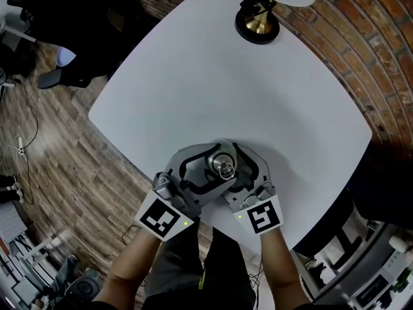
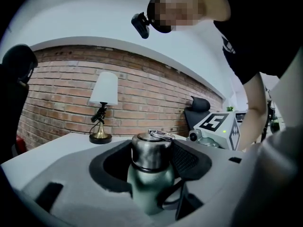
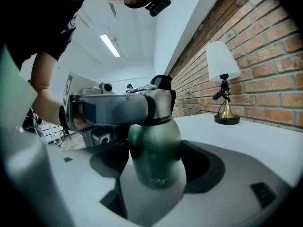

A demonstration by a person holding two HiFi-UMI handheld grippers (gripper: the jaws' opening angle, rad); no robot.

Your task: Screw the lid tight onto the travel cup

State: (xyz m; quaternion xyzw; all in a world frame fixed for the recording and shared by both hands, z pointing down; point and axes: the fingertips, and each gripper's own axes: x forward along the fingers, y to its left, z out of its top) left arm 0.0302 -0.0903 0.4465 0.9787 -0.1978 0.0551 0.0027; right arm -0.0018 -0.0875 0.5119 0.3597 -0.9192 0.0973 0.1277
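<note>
Right gripper (image 3: pixel 158 167) around lidded travel cup (image 3: pixel 154 143)

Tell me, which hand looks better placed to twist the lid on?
Left, I'd judge. The left gripper's jaws flank the steel lid, while the right gripper's jaws sit lower, around the travel cup's green body, likely steadying it.

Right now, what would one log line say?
right gripper grips cup | left gripper round lid, grip unclear | lid on cup
</note>
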